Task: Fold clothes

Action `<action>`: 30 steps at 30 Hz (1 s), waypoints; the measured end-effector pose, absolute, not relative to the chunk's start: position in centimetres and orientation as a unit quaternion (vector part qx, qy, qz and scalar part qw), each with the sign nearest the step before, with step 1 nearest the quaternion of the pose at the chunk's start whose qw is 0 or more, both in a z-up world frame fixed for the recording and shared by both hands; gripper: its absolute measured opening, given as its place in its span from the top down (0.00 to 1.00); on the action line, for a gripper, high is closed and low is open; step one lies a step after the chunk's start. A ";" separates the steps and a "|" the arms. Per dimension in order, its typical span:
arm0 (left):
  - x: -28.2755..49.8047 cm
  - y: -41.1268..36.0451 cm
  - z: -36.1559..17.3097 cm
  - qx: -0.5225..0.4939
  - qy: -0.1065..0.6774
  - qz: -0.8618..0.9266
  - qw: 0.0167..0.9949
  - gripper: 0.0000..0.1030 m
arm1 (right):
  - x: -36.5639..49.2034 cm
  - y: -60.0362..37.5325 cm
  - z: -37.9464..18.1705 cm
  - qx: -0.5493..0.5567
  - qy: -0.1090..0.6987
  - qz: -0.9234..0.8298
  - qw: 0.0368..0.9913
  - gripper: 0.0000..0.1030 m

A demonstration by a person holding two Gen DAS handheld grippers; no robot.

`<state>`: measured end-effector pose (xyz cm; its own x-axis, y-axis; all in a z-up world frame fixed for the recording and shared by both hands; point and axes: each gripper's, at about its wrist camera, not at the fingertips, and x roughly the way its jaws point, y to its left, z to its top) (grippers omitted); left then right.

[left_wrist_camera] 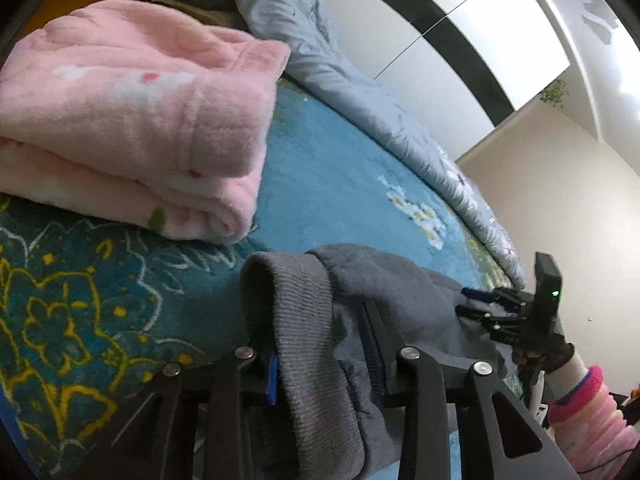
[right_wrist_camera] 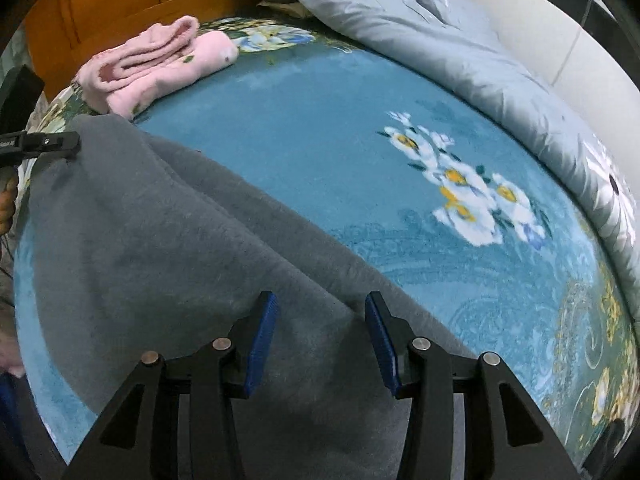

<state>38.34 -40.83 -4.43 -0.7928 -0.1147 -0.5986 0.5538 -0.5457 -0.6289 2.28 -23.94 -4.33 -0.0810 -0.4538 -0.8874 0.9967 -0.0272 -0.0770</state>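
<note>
1. Grey fleece fills the near part of both views: the grey garment [right_wrist_camera: 168, 240] lies on the bed, over the blue flowered blanket [right_wrist_camera: 320, 140].
2. Only the left wrist view shows its ribbed cuff [left_wrist_camera: 304, 340], which stands between the two fingers of the left claw [left_wrist_camera: 324, 376]; the claw is clamped on this cuff.
3. The right wrist view shows the right claw [right_wrist_camera: 320, 336] with its blue pads [right_wrist_camera: 262, 344] apart, so it is open, and the cloth lies under the gap.
4. In the left view the right claw appears small at the far edge of the garment, and there I cannot tell how its jaws stand.
5. The lower part of the garment is cut off by the picture edge in both views.
6. Farther away, a folded pink garment [left_wrist_camera: 132, 120] rests on the blanket near the wooden headboard [right_wrist_camera: 132, 0], apart from the grey one.
7. Between them and the light blue quilt [right_wrist_camera: 440, 40] at the far side, a wide part of the blanket is bare.
</note>
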 end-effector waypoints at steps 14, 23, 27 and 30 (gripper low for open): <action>37.9 -42.2 -1.8 0.199 0.438 -0.855 0.192 0.94 | 2.4 -23.6 -0.2 0.331 0.384 -0.636 0.582 0.97; 36.6 -43.8 -4.1 0.249 0.456 -0.820 0.241 0.91 | -0.4 -26.6 -3.4 0.368 0.381 -0.680 0.507 0.98; 38.0 -42.8 -2.5 0.256 0.437 -0.826 0.247 0.67 | -1.0 -24.9 -0.7 0.356 0.334 -0.716 0.499 0.92; 40.2 -41.2 -1.8 0.239 0.443 -0.825 0.255 0.47 | -1.2 -21.9 2.4 0.339 0.280 -0.760 0.478 0.72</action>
